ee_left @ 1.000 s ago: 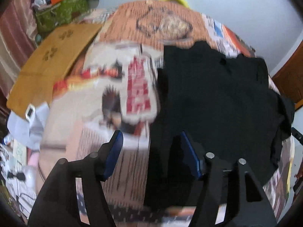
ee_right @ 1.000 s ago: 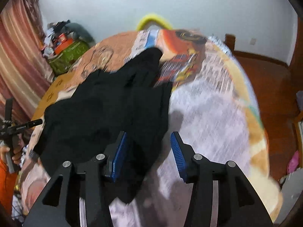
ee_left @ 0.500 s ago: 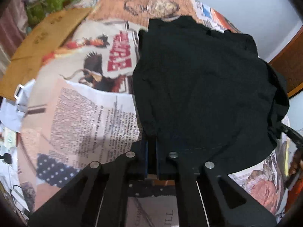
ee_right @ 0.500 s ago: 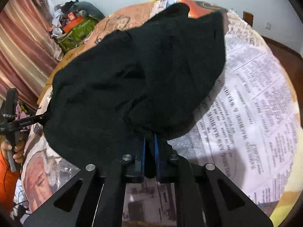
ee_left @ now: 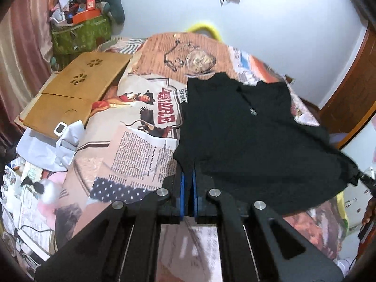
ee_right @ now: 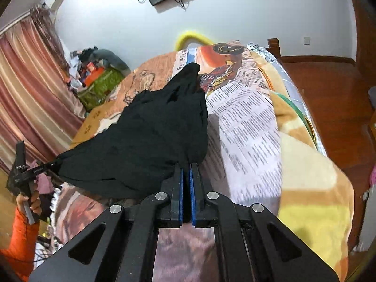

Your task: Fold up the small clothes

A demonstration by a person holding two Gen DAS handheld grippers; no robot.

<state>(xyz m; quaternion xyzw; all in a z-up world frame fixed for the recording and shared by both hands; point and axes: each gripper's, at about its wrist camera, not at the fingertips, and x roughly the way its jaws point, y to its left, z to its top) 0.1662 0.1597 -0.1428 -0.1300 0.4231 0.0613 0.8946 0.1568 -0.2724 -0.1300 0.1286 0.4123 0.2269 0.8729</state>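
Both grippers pinching a black garment's near edge over the bed; folding is barely starting.

Left wrist view: the left gripper (ee_left: pixel 187 183), jaws pressing together on cloth, is holding the black garment (ee_left: pixel 253 136) mid-frame, its far part lying on the printed bed cover (ee_left: pixel 141 150). Right wrist view: the right gripper (ee_right: pixel 185 176) is likewise clamping a corner at lower centre; no fold is showing, and the gripped edges are hiding between the pads.

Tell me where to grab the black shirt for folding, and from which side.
Grip the black shirt at the two corners of its near hem, coming in from the near edge of the bed. The hem is a straight edge facing the person, and the collar lies far off. The left gripper and right gripper are shut on those corners.
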